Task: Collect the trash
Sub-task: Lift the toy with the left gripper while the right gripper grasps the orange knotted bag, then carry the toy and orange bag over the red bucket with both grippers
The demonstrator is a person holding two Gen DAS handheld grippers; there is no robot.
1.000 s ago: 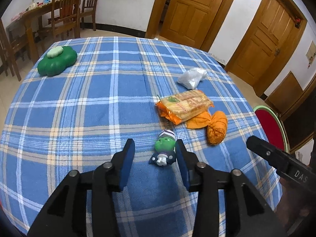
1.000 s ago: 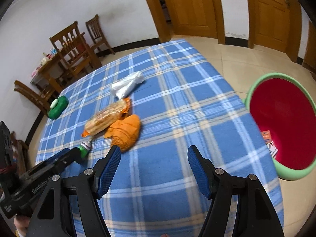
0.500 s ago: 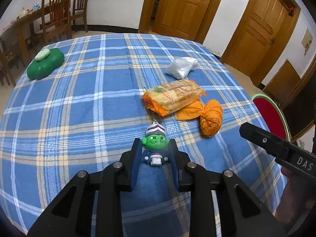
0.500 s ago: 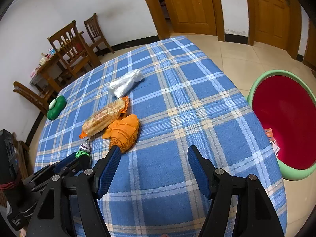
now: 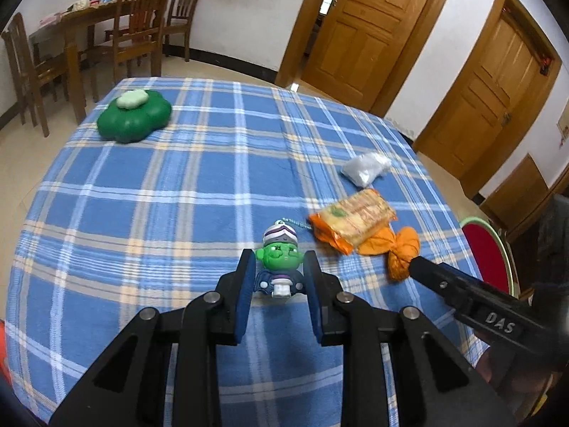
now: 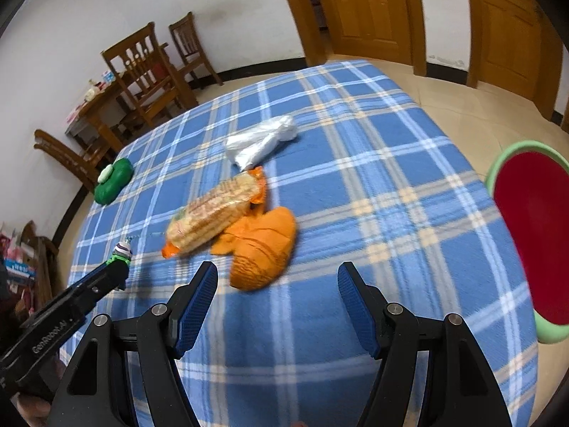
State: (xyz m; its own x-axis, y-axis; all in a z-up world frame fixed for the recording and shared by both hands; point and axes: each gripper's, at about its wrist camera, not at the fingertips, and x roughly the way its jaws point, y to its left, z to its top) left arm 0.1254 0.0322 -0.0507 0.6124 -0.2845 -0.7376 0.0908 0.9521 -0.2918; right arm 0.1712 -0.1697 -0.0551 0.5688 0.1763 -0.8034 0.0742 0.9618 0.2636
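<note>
Between the blue pads of the left gripper (image 5: 279, 277) sat a small green-faced figurine (image 5: 280, 261), clamped at its body and apparently just clear of the blue checked tablecloth (image 5: 160, 192), its bead chain trailing behind. The jaws had closed on it within the last second; a second earlier they stood apart with the figurine lying on the cloth between them. The right gripper (image 6: 277, 306) hung with its jaws wide apart and nothing in them, just short of the orange bag (image 6: 263, 249), and had drawn nearer to it than before. Beside that bag lay the snack packet (image 6: 217, 210), touching it, and beyond it the clear plastic bag (image 6: 261, 140), all undisturbed. The red bin with a green rim (image 6: 533, 235) stood off the table's right edge. In my judgement the pick-up was complete; the next move called for carrying the figurine across to the bin without slackening the grip.
</note>
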